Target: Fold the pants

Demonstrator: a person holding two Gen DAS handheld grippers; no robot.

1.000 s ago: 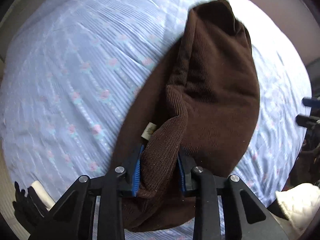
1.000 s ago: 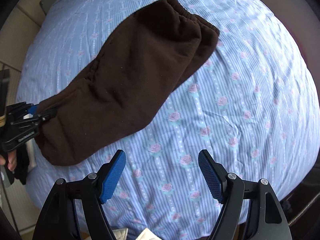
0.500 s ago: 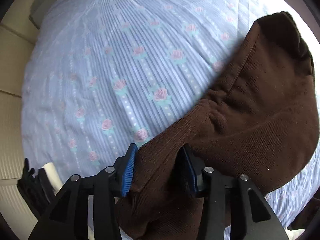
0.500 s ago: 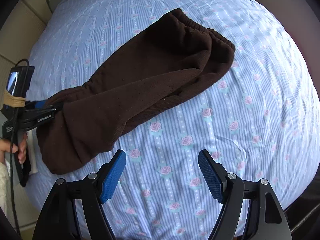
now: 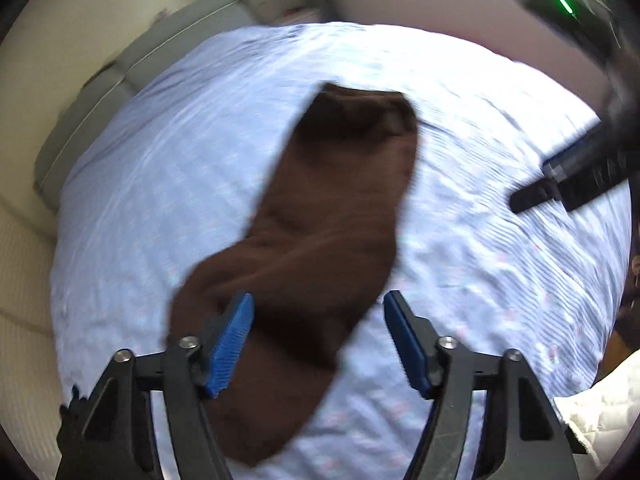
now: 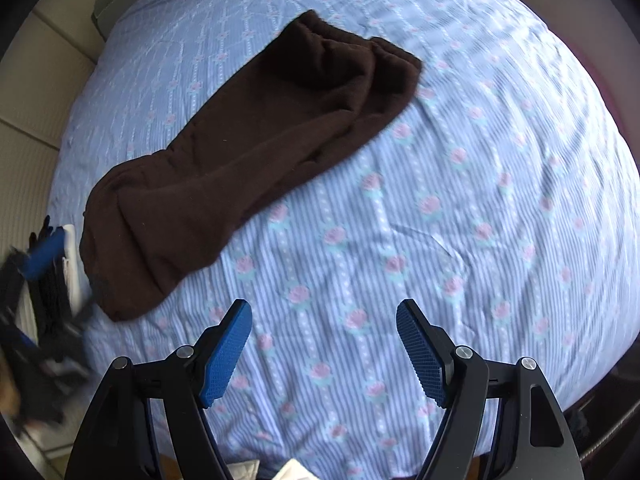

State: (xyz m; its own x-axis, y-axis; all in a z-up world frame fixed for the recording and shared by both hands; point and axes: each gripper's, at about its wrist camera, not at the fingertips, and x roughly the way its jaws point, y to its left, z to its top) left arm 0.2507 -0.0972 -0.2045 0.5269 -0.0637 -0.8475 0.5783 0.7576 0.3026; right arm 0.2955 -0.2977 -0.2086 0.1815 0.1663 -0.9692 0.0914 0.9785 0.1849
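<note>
- Lying folded lengthwise on the flowered blue-striped bedsheet (image 6: 460, 208): brown pants (image 6: 248, 160), running diagonally from the near-left edge of the bed toward the far middle, gathered end at the far tip.
- Hovering over the near end of the pants: left gripper (image 5: 318, 340), jaws just having been opening, blue pads now spread apart and pressing on nothing; cloth lying flat on the sheet below them rather than pinched between them.
- Showing heavy motion blur across the whole left wrist view, sheet pattern smeared.
- Hanging released above bare sheet, to the right of the pants and well apart from them: right gripper (image 6: 324, 344), blue pads wide and nothing between them.
- Appearing blurred at the left edge of the right wrist view, just beside the near end of the pants: left gripper again, one blue pad visible, not touching the cloth as far as can be told.
- Reaching in dark and blurred at the far right of the left wrist view, over the sheet: the right gripper.
- Bordering the bed on the left: a beige padded surface (image 6: 28, 128).
</note>
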